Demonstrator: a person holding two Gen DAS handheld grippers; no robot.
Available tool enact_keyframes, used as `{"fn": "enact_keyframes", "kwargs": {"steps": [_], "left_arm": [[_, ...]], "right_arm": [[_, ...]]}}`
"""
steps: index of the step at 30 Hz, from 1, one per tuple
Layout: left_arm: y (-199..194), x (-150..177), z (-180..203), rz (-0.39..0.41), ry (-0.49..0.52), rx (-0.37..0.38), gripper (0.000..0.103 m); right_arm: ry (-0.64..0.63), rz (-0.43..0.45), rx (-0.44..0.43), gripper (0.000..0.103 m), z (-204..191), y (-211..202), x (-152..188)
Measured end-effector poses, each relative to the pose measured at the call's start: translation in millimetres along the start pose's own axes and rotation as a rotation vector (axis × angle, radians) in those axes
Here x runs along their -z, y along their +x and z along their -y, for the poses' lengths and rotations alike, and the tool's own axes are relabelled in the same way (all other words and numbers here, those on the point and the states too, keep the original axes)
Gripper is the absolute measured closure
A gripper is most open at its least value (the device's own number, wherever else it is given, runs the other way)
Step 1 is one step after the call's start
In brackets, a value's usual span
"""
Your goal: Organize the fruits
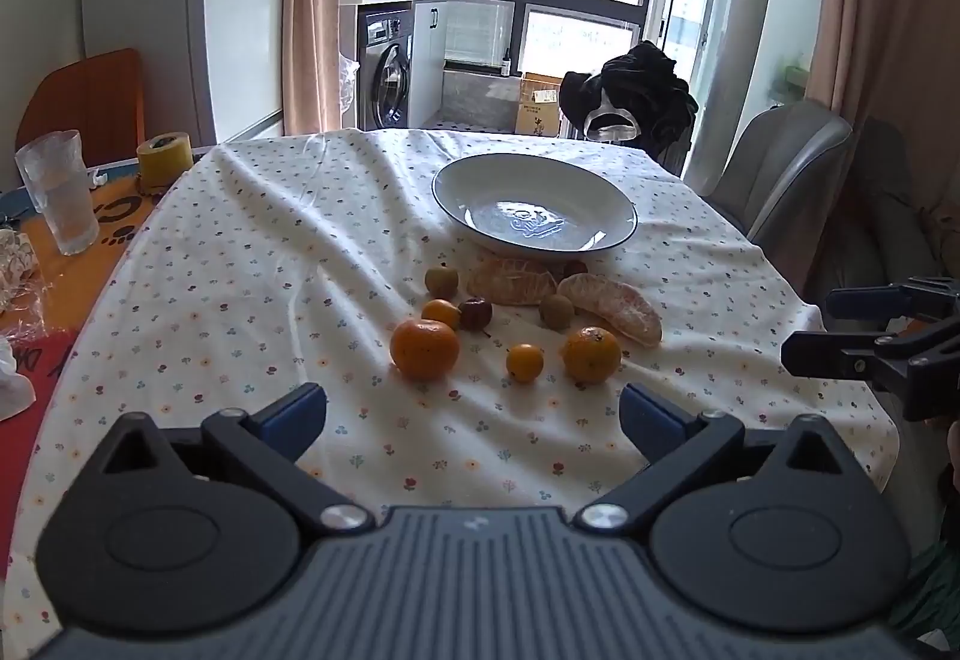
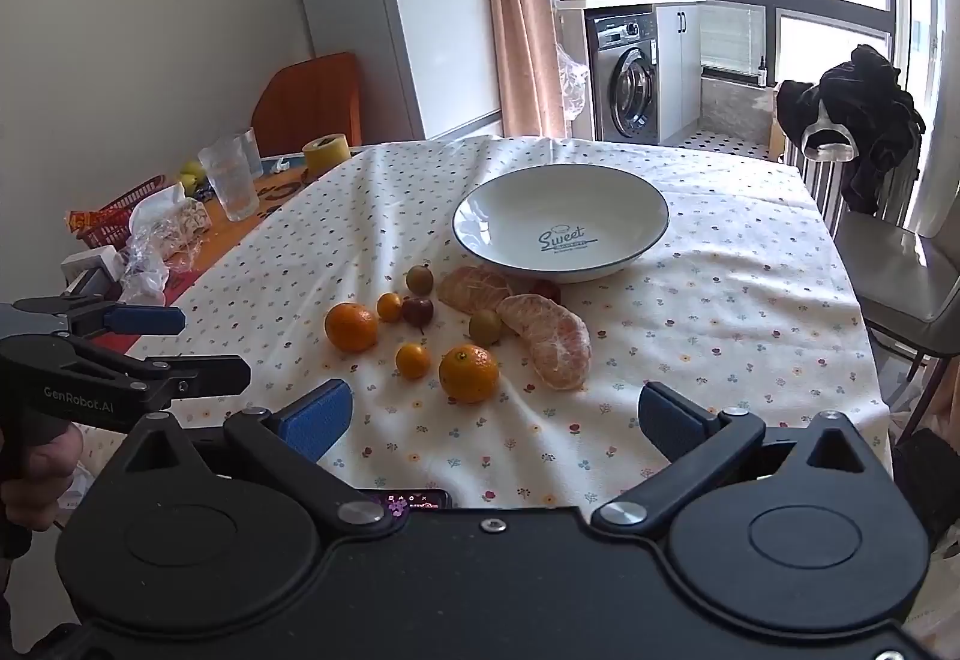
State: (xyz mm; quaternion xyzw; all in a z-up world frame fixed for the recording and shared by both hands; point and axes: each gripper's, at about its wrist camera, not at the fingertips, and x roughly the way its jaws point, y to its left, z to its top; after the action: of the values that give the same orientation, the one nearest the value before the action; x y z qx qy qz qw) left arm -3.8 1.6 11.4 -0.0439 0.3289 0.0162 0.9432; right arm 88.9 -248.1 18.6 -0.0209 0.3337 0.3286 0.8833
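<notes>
Floral tablecloth, left gripper and right gripper tilted downward, fingers wide, fruits ahead

Ahead of me, at twelve o'clock on the cloth, sits the white blue-rimmed bowl, upright and holding nothing; against its near rim lie two peeled citrus halves; nearer me, two mandarins, two kumquats, two greenish fruits and a dark red one sit loose, mostly apart; another red fruit peeks from under the bowl.
</notes>
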Motion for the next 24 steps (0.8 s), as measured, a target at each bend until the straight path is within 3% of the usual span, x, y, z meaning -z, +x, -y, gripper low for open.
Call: {"fn": "enact_keyframes", "kwargs": {"steps": [24], "left_arm": [[-3.8,-0.9,-2.2,0.015,-0.001,0.000,0.000]], "right_arm": [[0.002,0.017,0.000,0.000,2.5,-8.2,-5.9]]}}
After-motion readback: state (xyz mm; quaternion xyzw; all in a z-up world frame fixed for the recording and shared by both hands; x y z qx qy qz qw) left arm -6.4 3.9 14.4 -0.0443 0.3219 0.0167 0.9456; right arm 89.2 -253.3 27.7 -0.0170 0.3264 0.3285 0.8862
